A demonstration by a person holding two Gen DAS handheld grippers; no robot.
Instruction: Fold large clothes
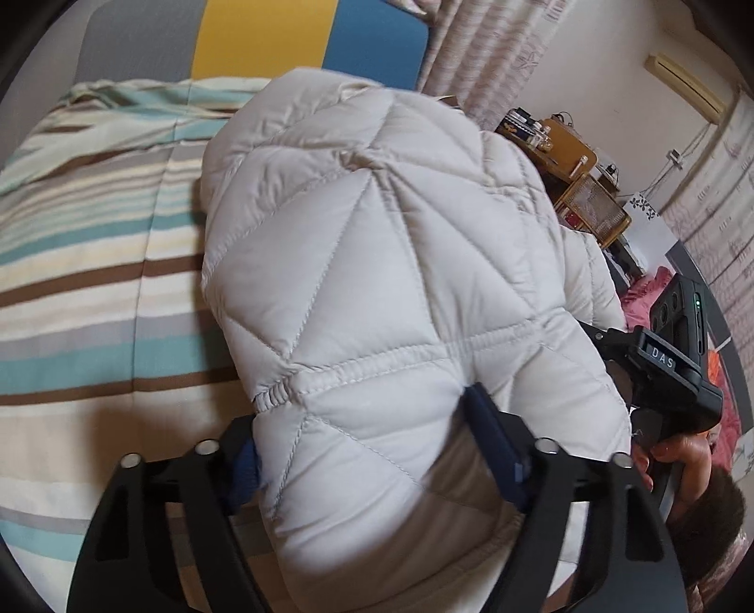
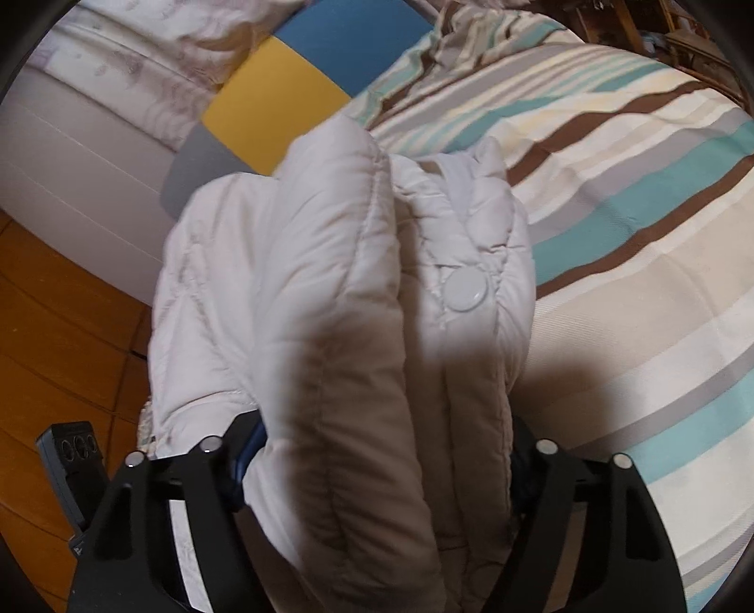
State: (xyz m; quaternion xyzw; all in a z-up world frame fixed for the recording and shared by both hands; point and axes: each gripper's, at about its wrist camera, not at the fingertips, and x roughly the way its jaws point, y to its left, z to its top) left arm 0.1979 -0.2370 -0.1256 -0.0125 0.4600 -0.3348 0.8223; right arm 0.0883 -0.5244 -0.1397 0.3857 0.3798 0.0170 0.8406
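A white quilted puffer jacket (image 1: 377,264) is held up over a striped bed. My left gripper (image 1: 372,452) is shut on its puffy elasticated edge, with blue pads on either side of the fabric. In the right wrist view the same jacket (image 2: 330,292) hangs bunched, a white snap button (image 2: 466,291) showing. My right gripper (image 2: 377,462) is shut on a thick fold of it. The right gripper's body (image 1: 678,377) shows at the right of the left wrist view, behind the jacket.
The bed (image 1: 94,283) has a cover striped in teal, brown, grey and cream (image 2: 636,226). A grey, yellow and blue panel (image 1: 301,33) stands at its far end. Curtains (image 1: 485,52) and wooden shelves (image 1: 575,174) are at the right. A wooden floor (image 2: 56,339) lies beside the bed.
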